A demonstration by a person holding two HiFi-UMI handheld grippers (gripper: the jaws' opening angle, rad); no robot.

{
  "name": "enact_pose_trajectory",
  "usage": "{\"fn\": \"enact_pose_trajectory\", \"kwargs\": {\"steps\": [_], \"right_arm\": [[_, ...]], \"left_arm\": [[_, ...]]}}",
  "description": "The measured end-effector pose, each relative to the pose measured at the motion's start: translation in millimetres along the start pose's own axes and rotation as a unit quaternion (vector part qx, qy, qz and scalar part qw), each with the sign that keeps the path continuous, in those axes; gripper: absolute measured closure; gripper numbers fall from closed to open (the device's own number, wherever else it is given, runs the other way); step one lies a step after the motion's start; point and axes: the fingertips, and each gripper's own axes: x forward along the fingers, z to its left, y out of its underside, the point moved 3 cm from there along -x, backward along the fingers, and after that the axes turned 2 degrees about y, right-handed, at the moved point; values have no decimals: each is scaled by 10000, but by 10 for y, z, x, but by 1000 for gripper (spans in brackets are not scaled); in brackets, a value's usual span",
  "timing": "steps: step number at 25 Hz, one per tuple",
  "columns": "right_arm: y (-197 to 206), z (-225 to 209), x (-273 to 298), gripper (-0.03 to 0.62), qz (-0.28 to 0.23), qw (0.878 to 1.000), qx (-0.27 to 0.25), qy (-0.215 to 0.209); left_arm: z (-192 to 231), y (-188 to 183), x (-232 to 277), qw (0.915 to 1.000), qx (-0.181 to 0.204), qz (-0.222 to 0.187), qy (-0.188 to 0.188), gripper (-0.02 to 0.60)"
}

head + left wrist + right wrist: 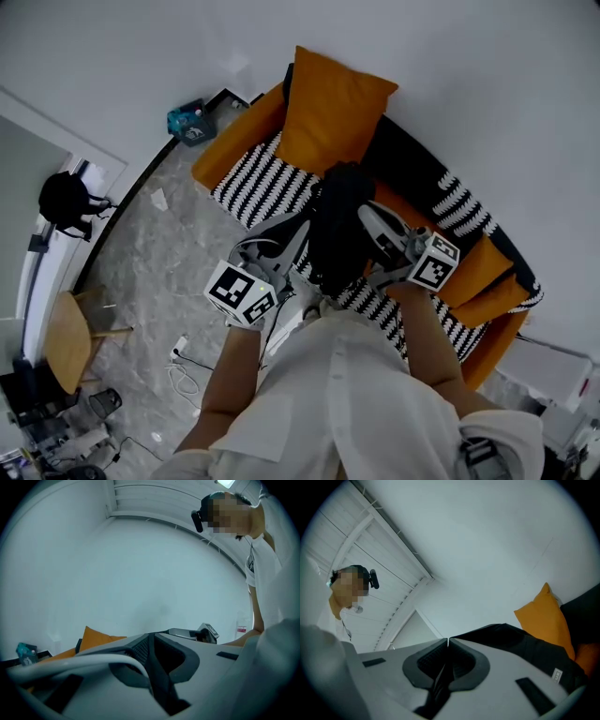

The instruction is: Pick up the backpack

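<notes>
The black backpack (337, 225) hangs in front of me above the sofa, between my two grippers. My left gripper (298, 231) reaches it from the left, my right gripper (371, 217) from the right. In the left gripper view the left gripper (151, 635) has its jaws together on a dark strap (163, 682) that runs down between the pads. The right gripper (448, 640) is also shut, with a black strap (438, 686) pinched between its pads. The backpack's black body (525, 644) lies just behind its right jaw.
Below the bag stands an orange sofa (232, 142) with a black-and-white striped throw (255, 180) and a large orange cushion (333, 108). A wooden chair (67, 337), another black bag (64, 199), a blue packet (190, 121) and white cables (183, 367) are on the marble floor at left.
</notes>
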Motion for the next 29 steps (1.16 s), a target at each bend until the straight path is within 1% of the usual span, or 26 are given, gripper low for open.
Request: {"fn": "enact_pose_trajectory", "kwargs": {"steps": [2, 6, 10, 29], "right_arm": [[-30, -13, -48, 569, -13, 10000, -41, 40], [-5, 41, 143, 569, -48, 9998, -107, 163], [-38, 30, 129, 569, -108, 9996, -133, 217], [-52, 89, 60, 570, -216, 9996, -63, 186]], "left_arm": [[-29, 12, 46, 10000, -2, -1, 26, 534], [150, -80, -73, 9999, -46, -35, 84, 534], [163, -70, -58, 9999, -44, -20, 134, 534], [108, -23, -61, 9998, -41, 61, 202, 534]]}}
